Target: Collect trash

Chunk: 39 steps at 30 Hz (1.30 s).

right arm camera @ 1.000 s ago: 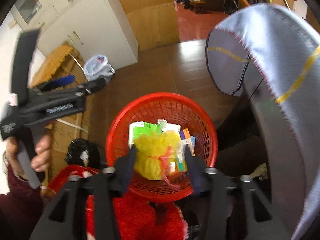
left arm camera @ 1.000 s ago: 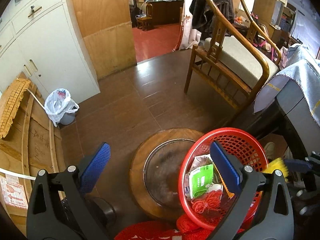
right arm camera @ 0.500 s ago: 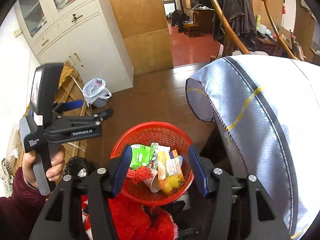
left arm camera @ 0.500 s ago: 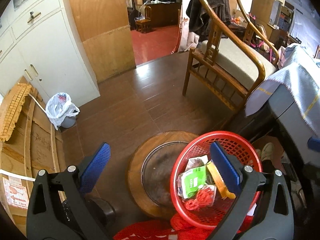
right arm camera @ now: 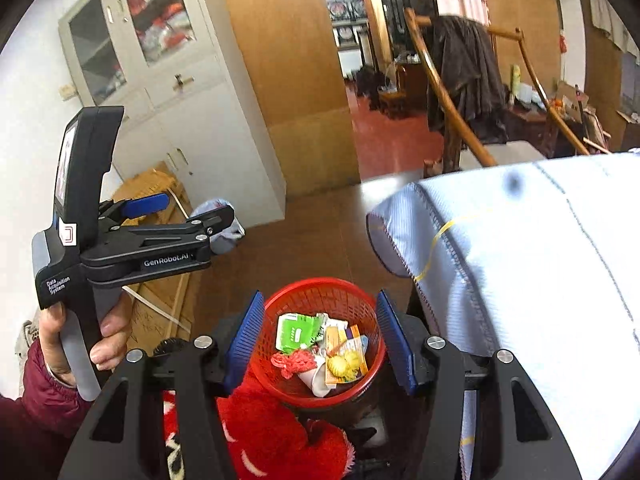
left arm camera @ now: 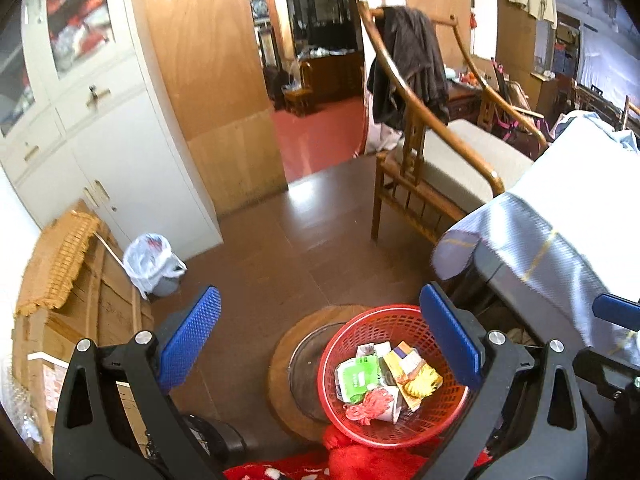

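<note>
Maroon sleeve (right arm camera: 36,408) and hand (right arm camera: 100,340) appear only in the right wrist view.

Red mesh basket (left arm camera: 416,332) on floor, upright, holding wrappers, yellow ball (right arm camera: 345,363).

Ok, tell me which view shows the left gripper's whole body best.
The right wrist view: the left gripper appears side-on, handle, body and fingers, held in a hand. The left wrist view shows only its own two blue-padded fingers, apart with nothing between them.
</note>
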Tool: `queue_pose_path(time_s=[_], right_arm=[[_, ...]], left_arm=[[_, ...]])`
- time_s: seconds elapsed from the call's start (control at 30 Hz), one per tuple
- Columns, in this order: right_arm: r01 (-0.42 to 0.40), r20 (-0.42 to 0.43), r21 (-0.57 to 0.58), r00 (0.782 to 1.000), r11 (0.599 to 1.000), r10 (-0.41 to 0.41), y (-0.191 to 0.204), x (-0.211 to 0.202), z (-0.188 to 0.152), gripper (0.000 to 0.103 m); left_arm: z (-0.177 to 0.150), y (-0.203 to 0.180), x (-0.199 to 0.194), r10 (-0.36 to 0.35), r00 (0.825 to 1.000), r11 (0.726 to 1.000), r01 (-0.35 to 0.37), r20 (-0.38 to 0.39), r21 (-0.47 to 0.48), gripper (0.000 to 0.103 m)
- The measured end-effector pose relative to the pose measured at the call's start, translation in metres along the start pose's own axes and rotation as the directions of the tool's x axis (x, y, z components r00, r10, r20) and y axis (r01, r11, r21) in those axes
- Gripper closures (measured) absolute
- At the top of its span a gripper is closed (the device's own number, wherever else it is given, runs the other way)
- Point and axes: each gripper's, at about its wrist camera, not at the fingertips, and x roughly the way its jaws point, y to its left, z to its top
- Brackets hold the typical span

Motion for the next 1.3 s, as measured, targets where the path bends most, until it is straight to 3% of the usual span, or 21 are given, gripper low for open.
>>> queue_pose_path(time_s=[0.33, 0.5, 0.67, 0.87, 1.07, 1.3], right_arm=[[-0.058, 0.090, -0.048, 0.994, 0.997, 0.062, 0.003, -0.052, -0.009, 0.040], [-0.037, 0.088, -0.060, 0.995, 0.997, 0.043, 0.008, -0.058, -0.014, 0.038], [0.003, 0.052, -0.058, 0.999, 0.998, 0.000, 0.017, -0.041, -0.012, 0.033], [0.033, -0.069, -0.051, 0.997, 0.998, -0.037, 0.020, 0.010, -0.014, 0.032], [0.044, -0.213, -0.019, 0.976, 0.999, -0.047, 0.014, 0.067, -0.021, 0.032], [0.049, -0.356, 0.014, 0.934, 0.999, -0.041, 0.002, 0.115, -0.031, 0.026]], left_arm=[[-0.017, -0.016, -0.075, 0.099, 0.993, 0.995, -0.098, 0.059, -0.019, 0.007], [-0.035, -0.010, -0.083, 0.090, 0.995, 0.995, -0.088, 0.045, -0.046, 0.007], [-0.052, 0.003, -0.057, 0.060, 0.998, 0.996, -0.060, -0.003, -0.062, 0.007], [-0.072, 0.021, -0.010, 0.029, 0.995, 0.994, -0.039, -0.097, -0.098, 0.007], [-0.091, 0.018, 0.037, 0.038, 0.979, 0.994, -0.057, -0.200, -0.091, 0.007], [-0.107, 0.011, 0.072, 0.026, 0.958, 0.997, -0.045, -0.285, -0.060, 0.007]])
